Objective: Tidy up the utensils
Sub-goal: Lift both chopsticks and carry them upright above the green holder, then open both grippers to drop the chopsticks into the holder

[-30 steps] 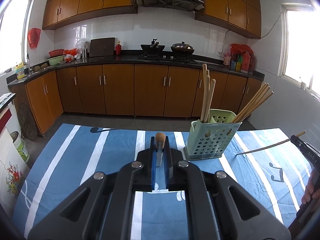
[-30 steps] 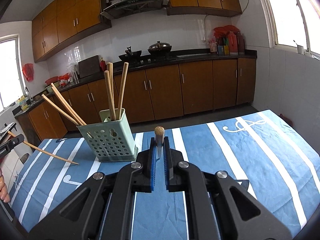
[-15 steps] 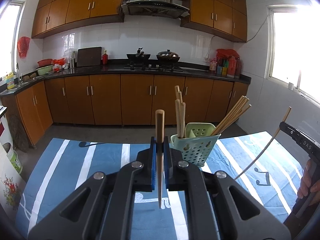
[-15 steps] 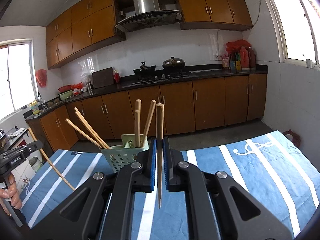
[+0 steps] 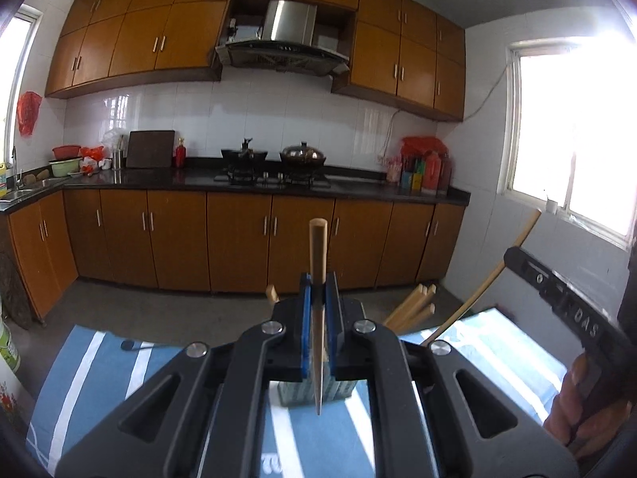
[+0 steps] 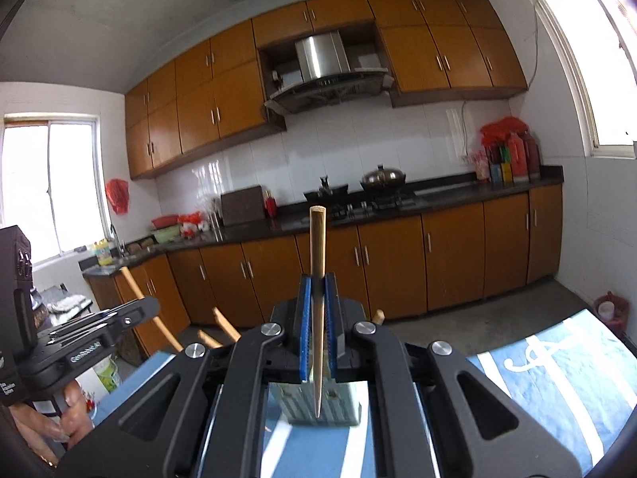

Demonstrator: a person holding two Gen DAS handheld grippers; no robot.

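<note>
Holding is seen on both sides: the left gripper (image 5: 317, 342) is closed narrow on a long tapered wooden chopstick (image 5: 317, 279), and the right gripper (image 6: 317, 338) is clamped the same way on a second wooden chopstick (image 6: 317, 279). Each stick is carried upright in its own view, blunt end up, thin tip down.

The pale green perforated plastic utensil holder (image 6: 318, 406) is seen directly below and just ahead of the right gripper's tip, on the blue-and-white striped tablecloth (image 6: 557, 366). In the left view the same holder (image 5: 314, 394) is glimpsed under the fingers, with other chopstick ends (image 5: 414, 306) fanning out to the right.

Long axes are judged close to vertical, in line with the holder's opening, so a straight descent appears called for. Which gripper is nearer cannot be told; both seem poised almost over it. Crowding between the two tools is judged the main risk.
</note>
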